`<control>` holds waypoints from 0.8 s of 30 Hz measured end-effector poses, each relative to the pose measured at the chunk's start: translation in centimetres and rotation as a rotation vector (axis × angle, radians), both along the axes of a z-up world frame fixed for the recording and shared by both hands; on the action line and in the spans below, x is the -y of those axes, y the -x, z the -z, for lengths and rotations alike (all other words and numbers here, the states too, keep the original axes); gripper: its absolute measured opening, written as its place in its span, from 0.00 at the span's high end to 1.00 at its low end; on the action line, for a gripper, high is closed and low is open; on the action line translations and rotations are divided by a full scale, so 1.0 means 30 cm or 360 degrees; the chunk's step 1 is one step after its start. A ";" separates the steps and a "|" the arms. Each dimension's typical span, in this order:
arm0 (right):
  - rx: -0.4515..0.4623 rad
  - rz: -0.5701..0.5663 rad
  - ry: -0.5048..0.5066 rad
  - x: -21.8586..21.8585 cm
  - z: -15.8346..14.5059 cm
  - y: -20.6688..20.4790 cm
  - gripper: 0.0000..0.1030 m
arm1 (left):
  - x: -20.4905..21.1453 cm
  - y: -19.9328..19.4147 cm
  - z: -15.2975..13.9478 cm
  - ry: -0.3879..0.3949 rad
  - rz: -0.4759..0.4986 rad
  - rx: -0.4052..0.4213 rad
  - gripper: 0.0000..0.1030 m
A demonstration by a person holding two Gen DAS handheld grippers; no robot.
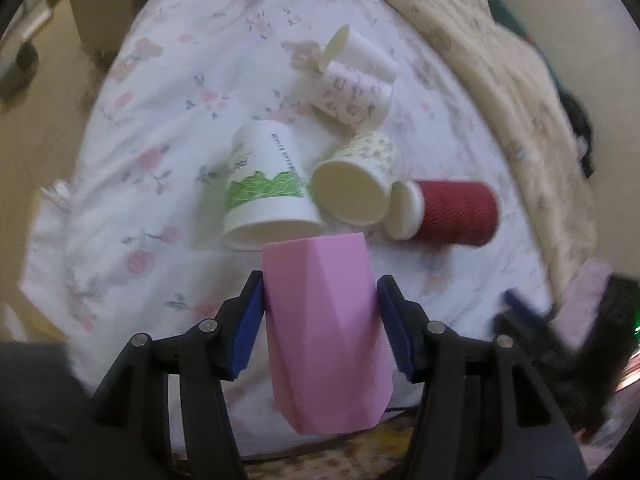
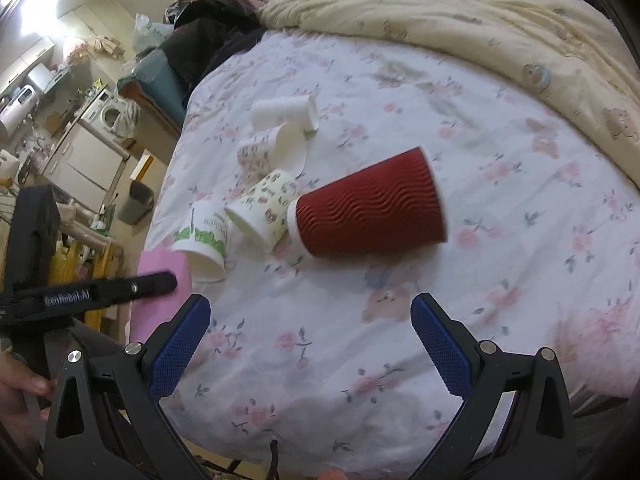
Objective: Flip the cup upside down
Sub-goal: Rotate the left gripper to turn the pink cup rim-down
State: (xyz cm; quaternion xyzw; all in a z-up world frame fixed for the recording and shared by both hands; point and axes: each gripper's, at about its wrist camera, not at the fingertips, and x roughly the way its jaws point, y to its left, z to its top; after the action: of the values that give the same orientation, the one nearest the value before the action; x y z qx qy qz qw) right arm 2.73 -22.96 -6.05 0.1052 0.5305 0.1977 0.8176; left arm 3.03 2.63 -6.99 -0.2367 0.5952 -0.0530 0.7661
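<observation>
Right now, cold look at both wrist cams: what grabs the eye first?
The pink faceted cup dominates the left wrist view, clamped between the left gripper and held above the floral bedsheet. Next, the red ribbed cup lies on its side mid-bed, beside a cluster of tipped paper cups including the green-banded cup. The right gripper hangs open and empty over the sheet.

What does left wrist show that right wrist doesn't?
Left wrist only: the left gripper with its fingers clamped on the pink cup, seen whole.
Right wrist only: the right gripper open over bare sheet, and the room with a washer.
Both: red cup on its side, green-band cup, and the other paper cups on the bed.
</observation>
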 end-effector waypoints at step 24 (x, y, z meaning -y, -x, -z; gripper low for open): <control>-0.0252 -0.0404 -0.0050 -0.180 0.108 0.032 0.00 | 0.067 0.004 -0.064 -0.0068 0.0107 0.0148 0.50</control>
State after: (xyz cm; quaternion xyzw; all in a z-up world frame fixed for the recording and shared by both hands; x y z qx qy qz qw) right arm 1.76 -17.58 -9.29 0.0652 0.5992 0.2989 0.7398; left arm 2.91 0.63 -5.06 -0.1975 0.5676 -0.0769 0.7955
